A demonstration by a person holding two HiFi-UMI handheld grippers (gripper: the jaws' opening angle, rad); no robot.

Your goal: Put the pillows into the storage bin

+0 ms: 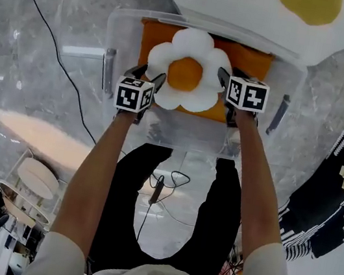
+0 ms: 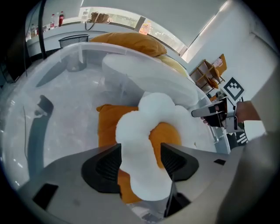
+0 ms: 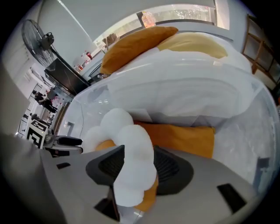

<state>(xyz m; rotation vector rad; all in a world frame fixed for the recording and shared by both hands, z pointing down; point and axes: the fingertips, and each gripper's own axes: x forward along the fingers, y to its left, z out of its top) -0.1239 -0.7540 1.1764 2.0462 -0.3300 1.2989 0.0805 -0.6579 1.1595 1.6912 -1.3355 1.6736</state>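
Grey marble floor (image 1: 63,9) spreads under you, and on it stands a clear plastic storage bin (image 1: 121,32), its near wall just ahead of your legs. An orange pillow (image 1: 245,57) lies flat in the bottom of the bin. You hold a flower pillow (image 1: 184,73), white petals round an orange middle, between both arms over the open bin, above the orange pillow and towards the bin's near wall; whether the two pillows touch cannot be told.

Your left tongs (image 2: 140,162) are clamped on a white petal at the flower's left edge, the soft petal bulging between the two dark pads. Your right tongs (image 3: 138,164) are clamped the same way on a petal at the flower's right edge, so the pillow hangs stretched between them, roughly level. The marker cubes sit on top of each tool, either side of the flower.

Beyond the far rim of the bin a big white pillow (image 1: 247,8) with yellow and orange patches leans over that edge, partly above the bin. A thin black cable (image 1: 147,202) trails on the floor between your feet
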